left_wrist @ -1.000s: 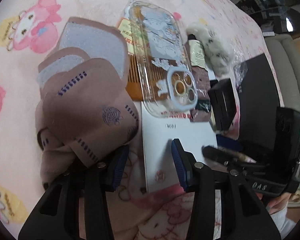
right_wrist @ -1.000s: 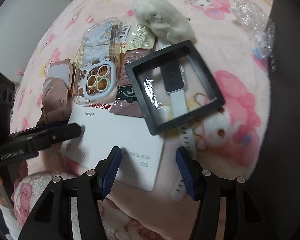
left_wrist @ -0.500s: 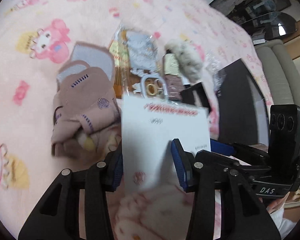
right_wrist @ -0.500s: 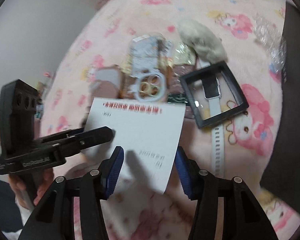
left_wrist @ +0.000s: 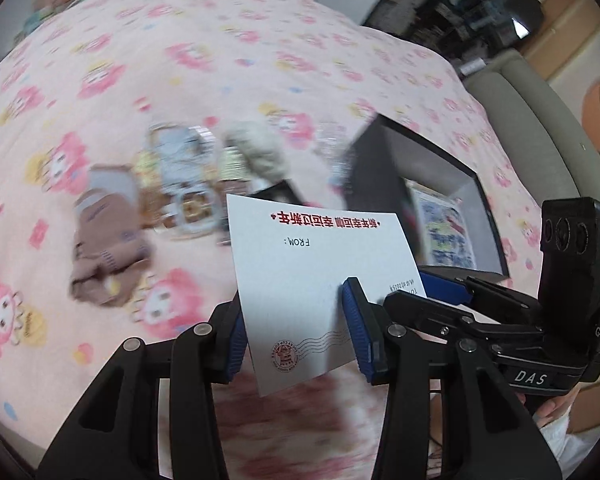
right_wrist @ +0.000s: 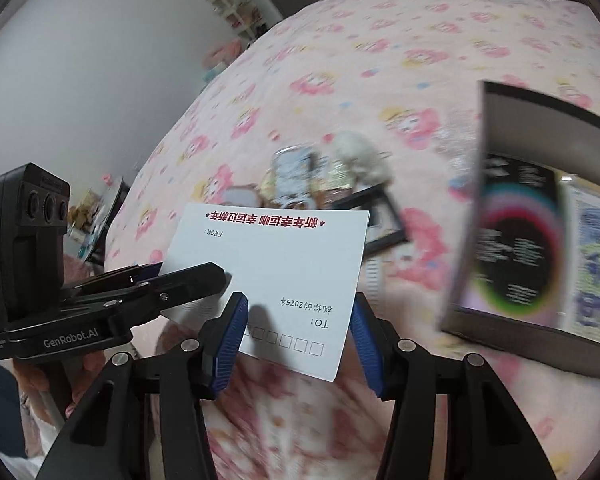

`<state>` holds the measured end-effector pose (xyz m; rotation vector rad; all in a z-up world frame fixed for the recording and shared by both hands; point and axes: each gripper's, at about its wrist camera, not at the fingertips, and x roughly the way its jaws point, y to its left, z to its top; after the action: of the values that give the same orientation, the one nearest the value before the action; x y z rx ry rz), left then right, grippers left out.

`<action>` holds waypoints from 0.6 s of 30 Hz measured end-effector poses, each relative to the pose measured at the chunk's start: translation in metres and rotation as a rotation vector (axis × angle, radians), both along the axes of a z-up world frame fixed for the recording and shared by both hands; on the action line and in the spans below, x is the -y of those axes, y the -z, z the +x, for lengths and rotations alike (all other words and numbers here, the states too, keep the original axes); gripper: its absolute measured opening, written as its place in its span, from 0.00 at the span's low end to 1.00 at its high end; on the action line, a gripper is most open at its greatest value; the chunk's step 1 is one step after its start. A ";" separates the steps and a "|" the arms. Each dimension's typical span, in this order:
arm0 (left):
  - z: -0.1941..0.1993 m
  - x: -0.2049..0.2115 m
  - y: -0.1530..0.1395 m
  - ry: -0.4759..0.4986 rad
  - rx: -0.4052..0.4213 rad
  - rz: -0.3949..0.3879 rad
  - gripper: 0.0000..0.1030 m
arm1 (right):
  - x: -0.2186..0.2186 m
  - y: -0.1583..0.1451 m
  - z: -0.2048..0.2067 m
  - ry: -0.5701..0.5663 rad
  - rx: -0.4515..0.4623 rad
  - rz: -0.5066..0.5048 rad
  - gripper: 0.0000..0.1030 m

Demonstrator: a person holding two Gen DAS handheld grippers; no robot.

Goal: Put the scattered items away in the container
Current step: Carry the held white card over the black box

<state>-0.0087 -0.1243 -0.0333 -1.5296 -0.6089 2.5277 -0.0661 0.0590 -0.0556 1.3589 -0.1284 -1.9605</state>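
Two grippers, one card (left_wrist: 312, 264), and you have it up off the pink bedspread (left_wrist: 220, 60). Read it from your side and it's upside down: a red line of Chinese characters along the far edge, "FROM:" under it, "TO:" near your right hand, a short printed line with "2025" in it, a row of small boxes, and a round red postmark at the near corner. Your right gripper (right_wrist: 299, 300) carries "DAS" on its body and your left gripper (left_wrist: 294, 304) "GenRobot.AI". On the right, the jaws have just been closing with the card between them, and they now press in on the card's "TO:" end, one pad at each edge, roughly half apart. On the left, the jaws are also about half apart. The card's edge meets one pad (left_wrist: 236, 340) and the other pad lies over its face, but you can't tell from here whether that is a real pinch or just support. One dark box (left_wrist: 368, 172) sits to the right of the card, with two printed items inside: a black one with a coloured ring and a blue-printed sheet. The card hangs beside the box, not in it. Beyond it, blurred on the bed, lie one phone case (left_wrist: 184, 168), one brown mask (left_wrist: 108, 248), one fluffy white thing (left_wrist: 260, 152) and one black frame (right_wrist: 376, 216).
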 end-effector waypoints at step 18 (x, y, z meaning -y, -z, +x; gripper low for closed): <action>-0.155 -0.206 0.031 0.238 0.067 0.088 0.42 | -0.202 0.007 -0.113 0.235 -0.080 0.168 0.47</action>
<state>-0.1636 0.0815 -0.0640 -1.5597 -0.5054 2.2535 -0.1788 0.2608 -0.0623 1.4228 -0.0911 -2.2620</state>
